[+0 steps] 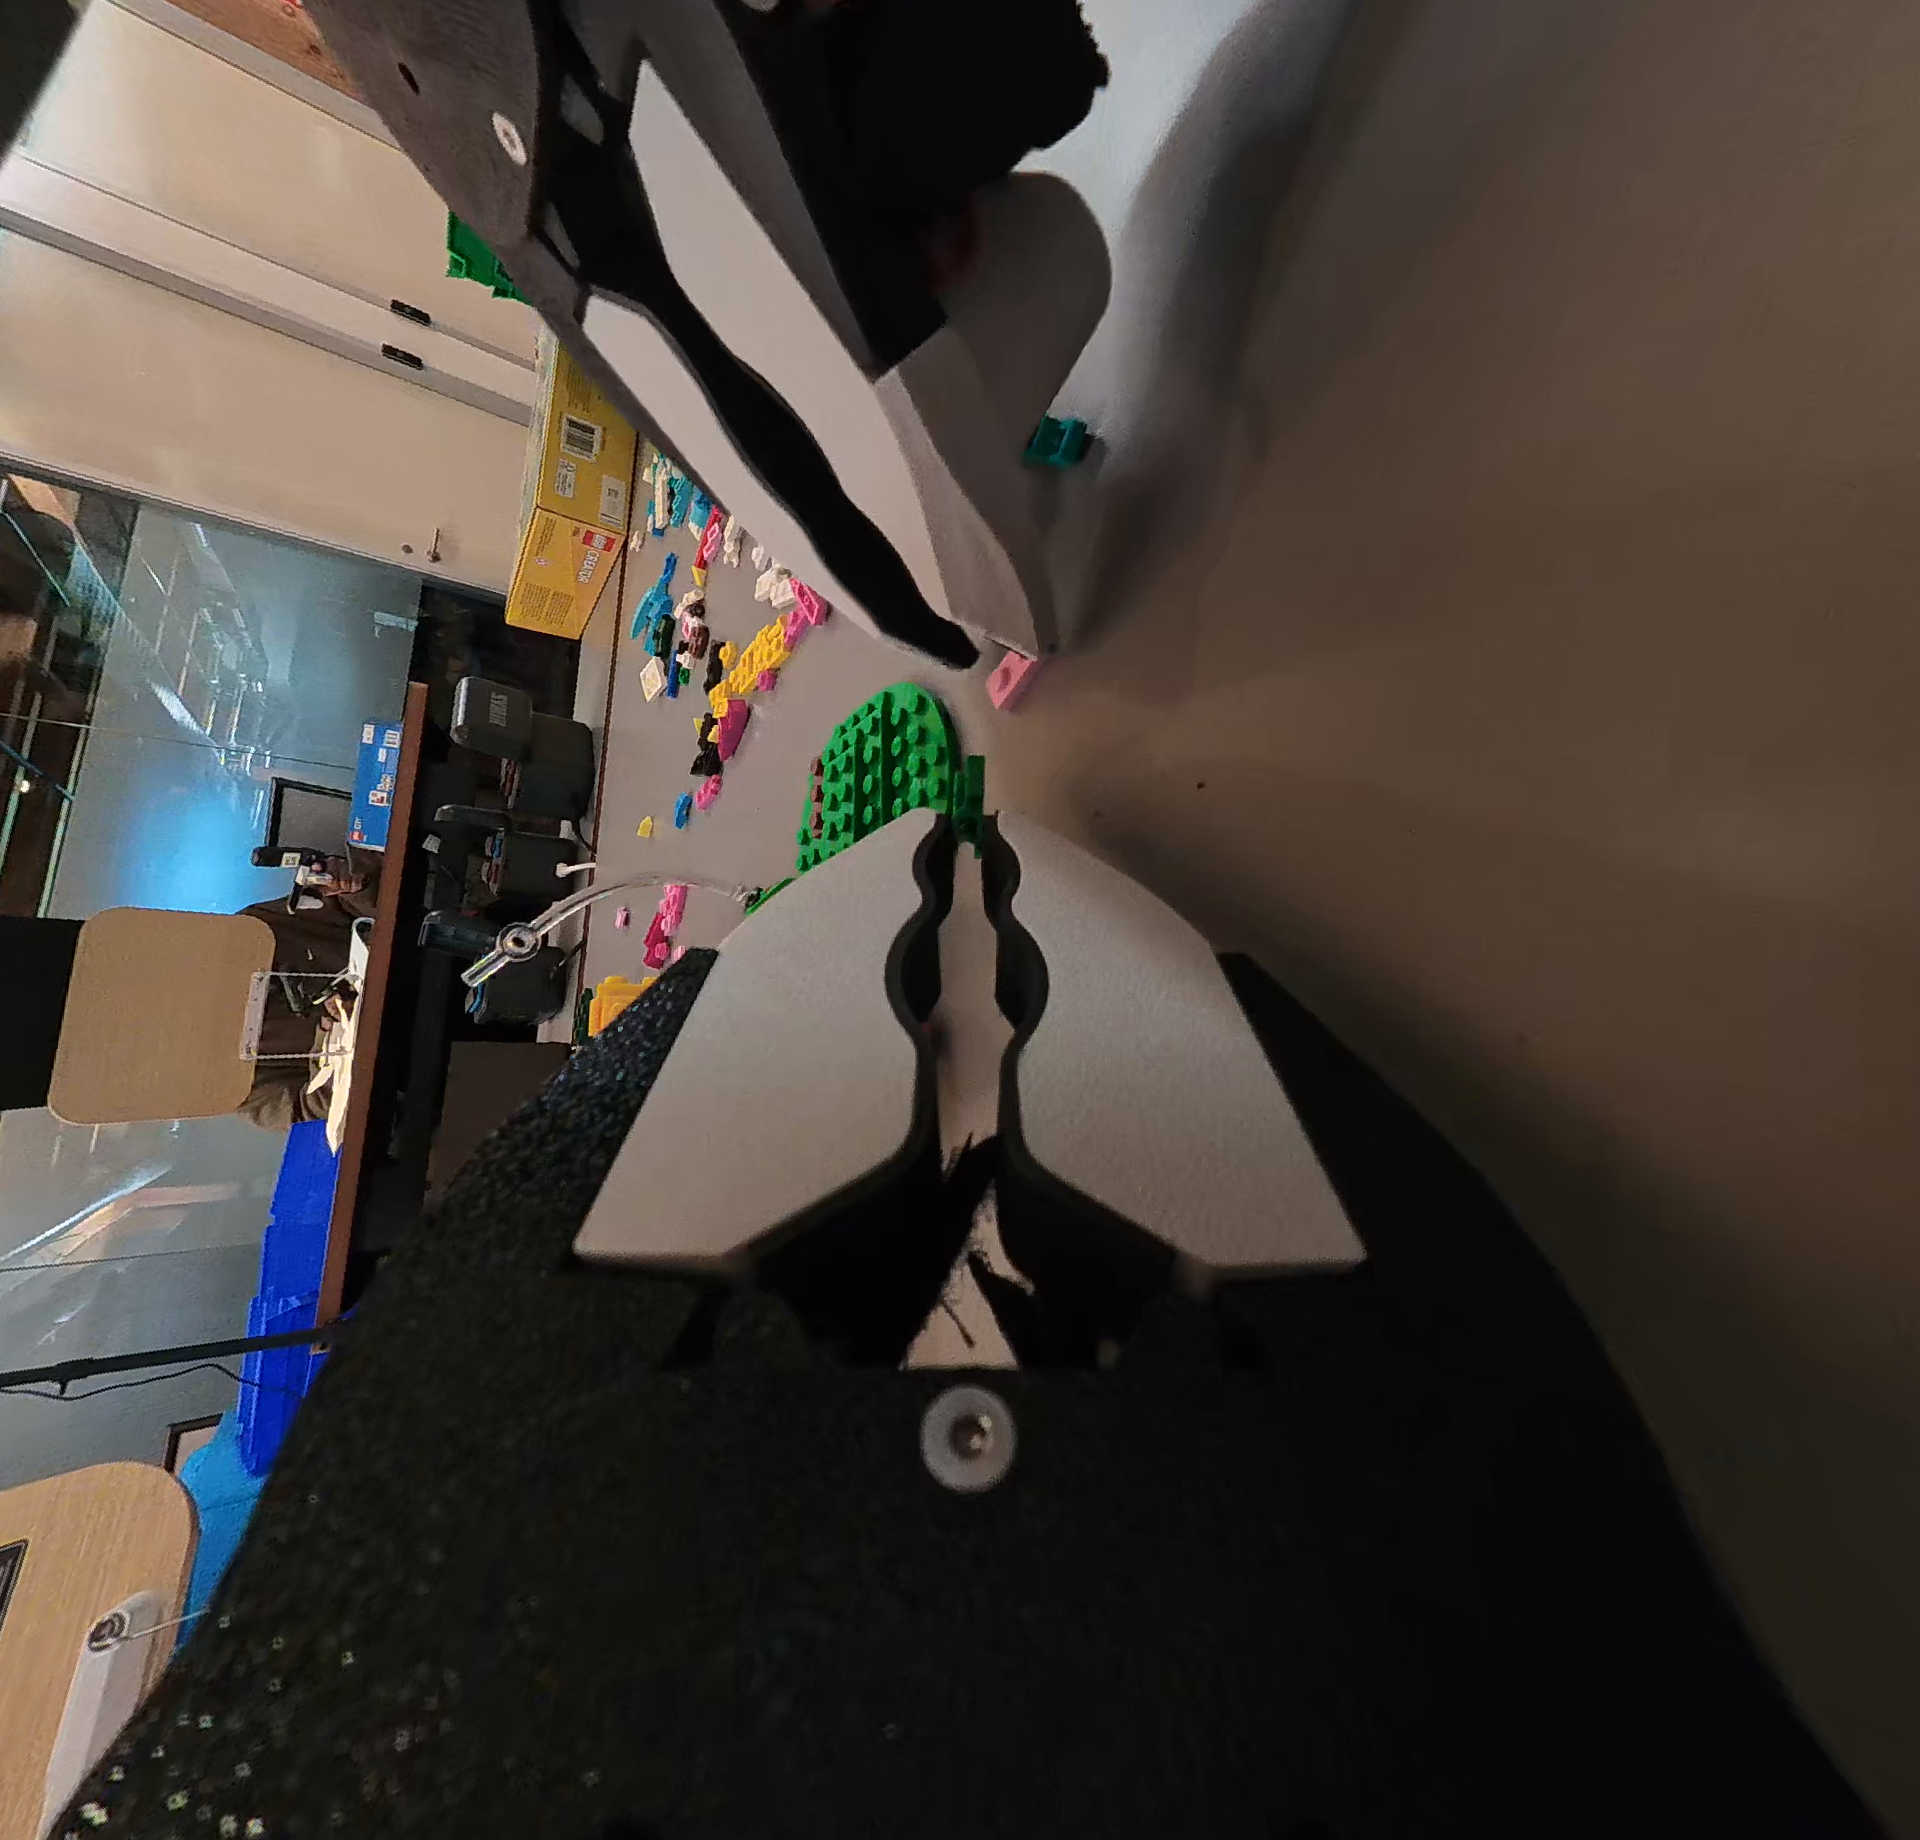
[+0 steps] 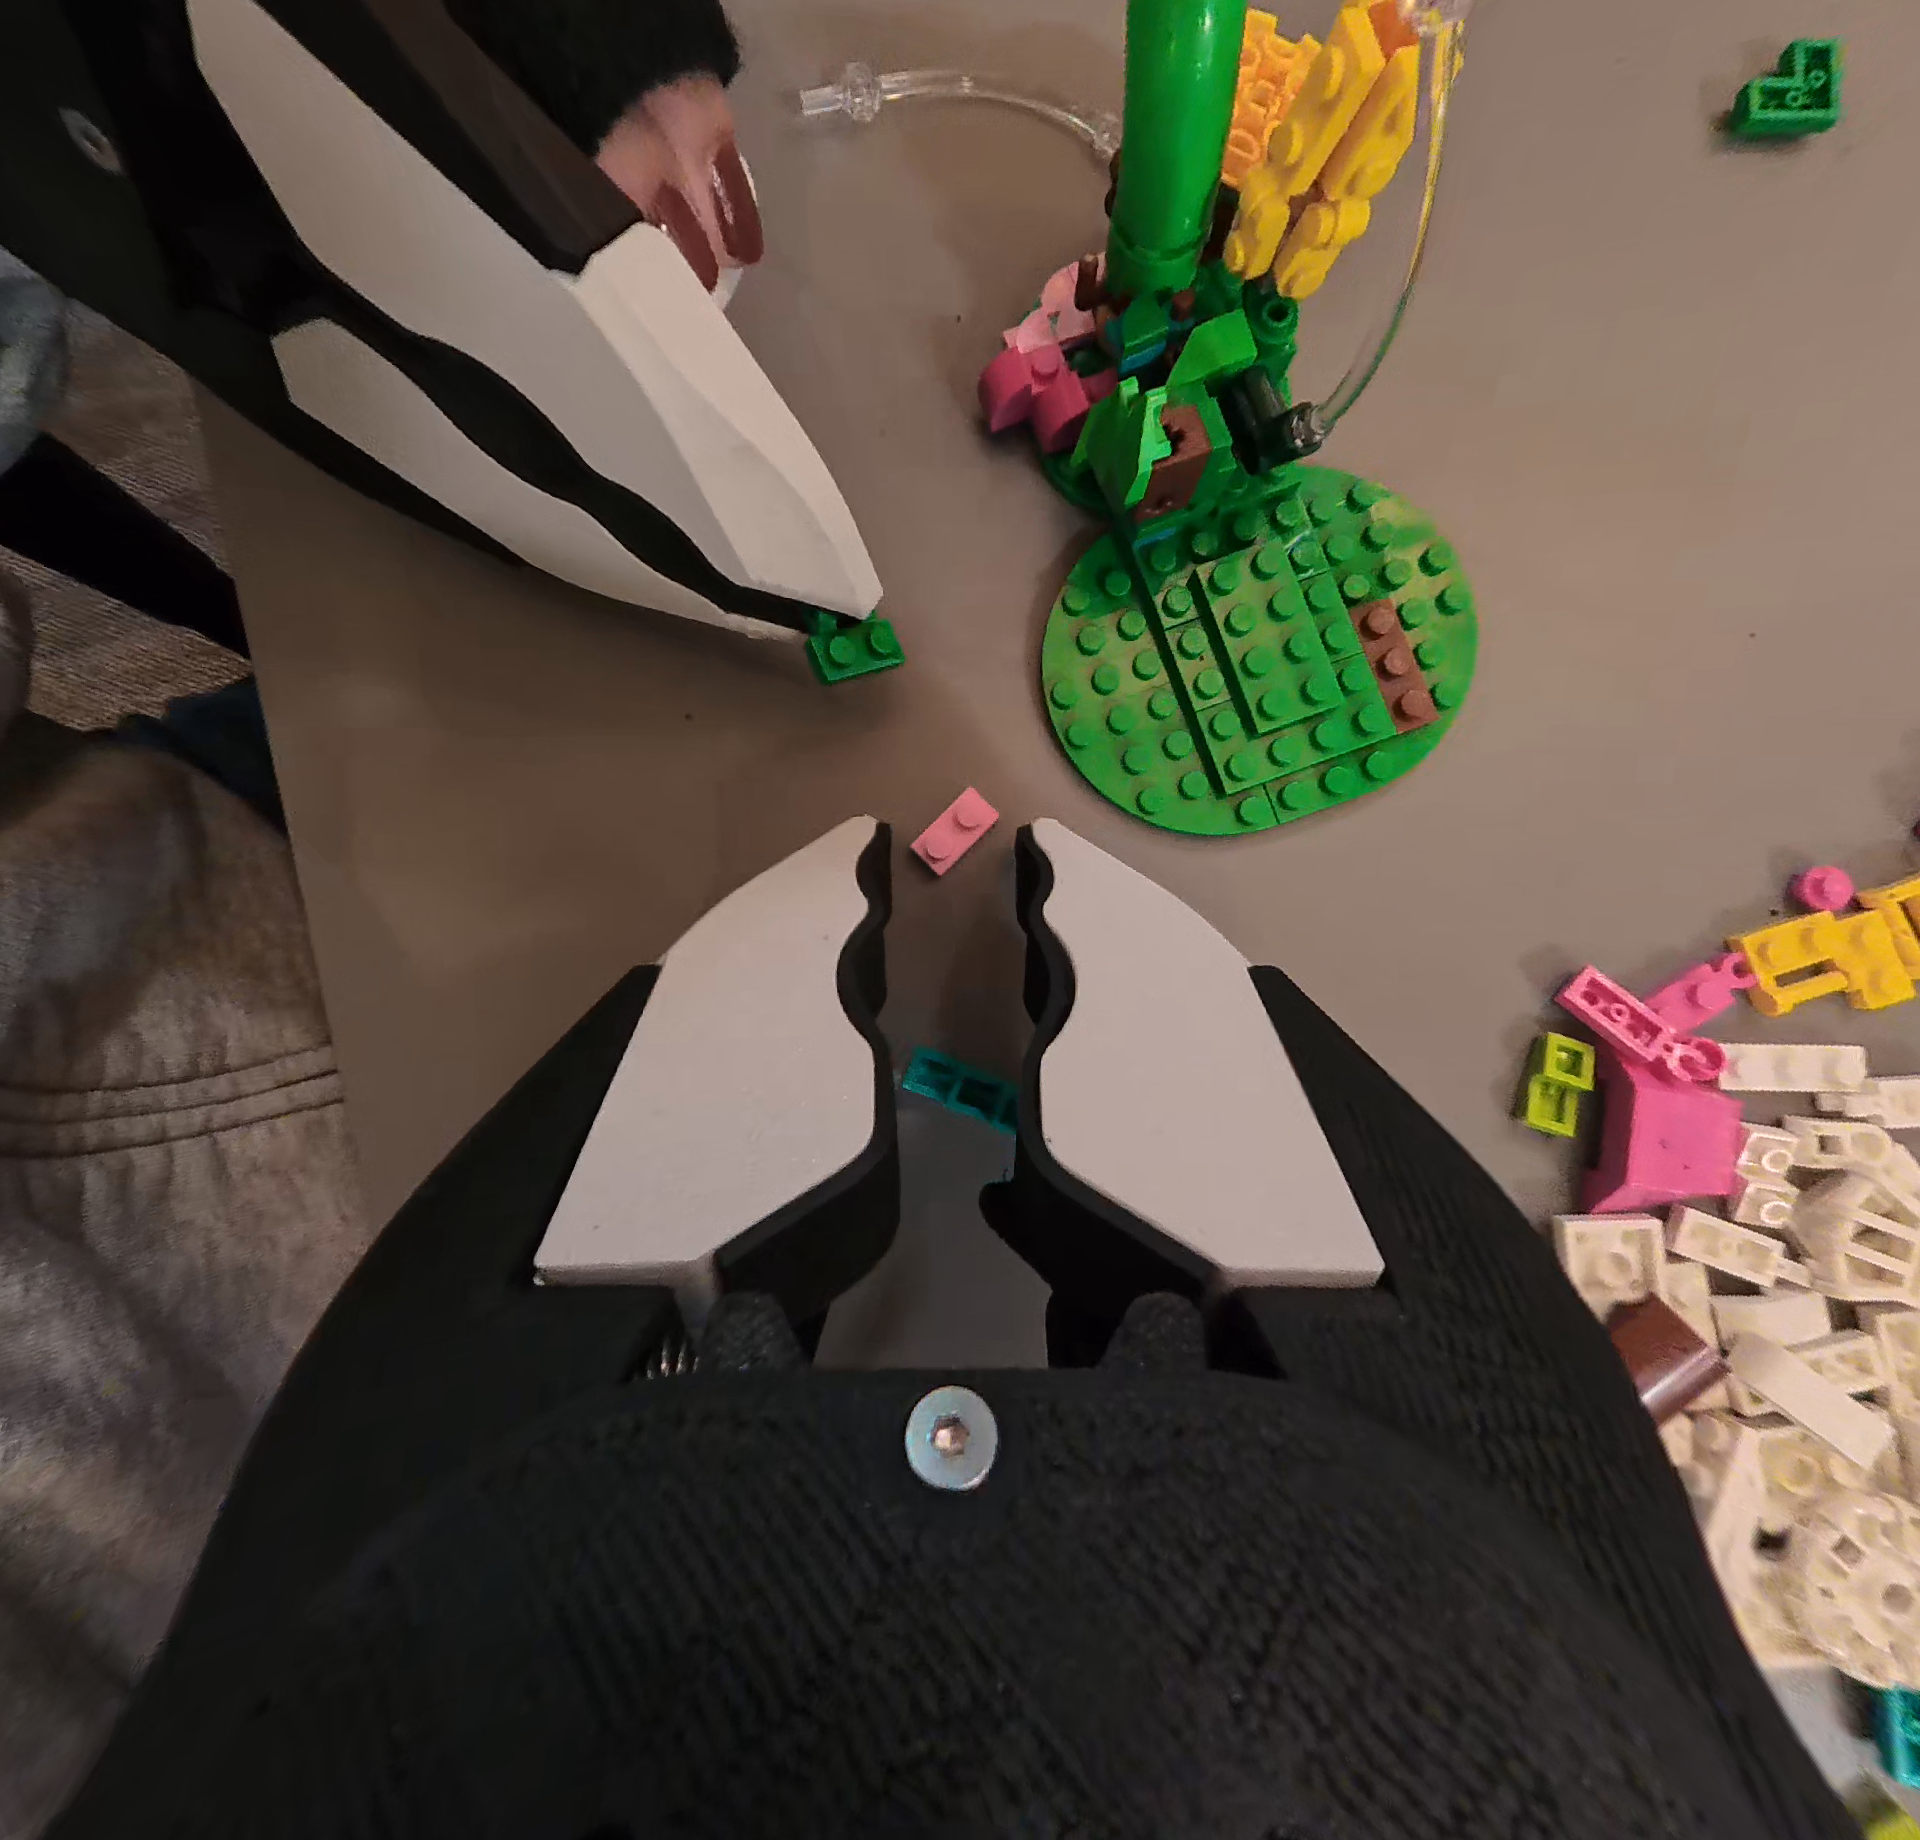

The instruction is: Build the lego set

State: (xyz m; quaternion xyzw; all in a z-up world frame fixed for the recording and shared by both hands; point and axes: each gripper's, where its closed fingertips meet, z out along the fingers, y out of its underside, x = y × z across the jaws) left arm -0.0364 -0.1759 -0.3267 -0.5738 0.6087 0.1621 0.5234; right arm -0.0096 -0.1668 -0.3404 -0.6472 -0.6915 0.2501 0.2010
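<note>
1. Your left gripper comes in from the upper left, its tips closed on a small green brick that sits low on the grey table.
2. Your right gripper points forward with its jaws apart. A pink plate lies flat on the table between the tips, with a gap on each side; neither pad touches it.
3. A teal piece lies on the table farther back between the right fingers.
4. Right of the pink plate sits a round green baseplate carrying a brick plant.
5. Loose white pieces are heaped at the far right.
</note>
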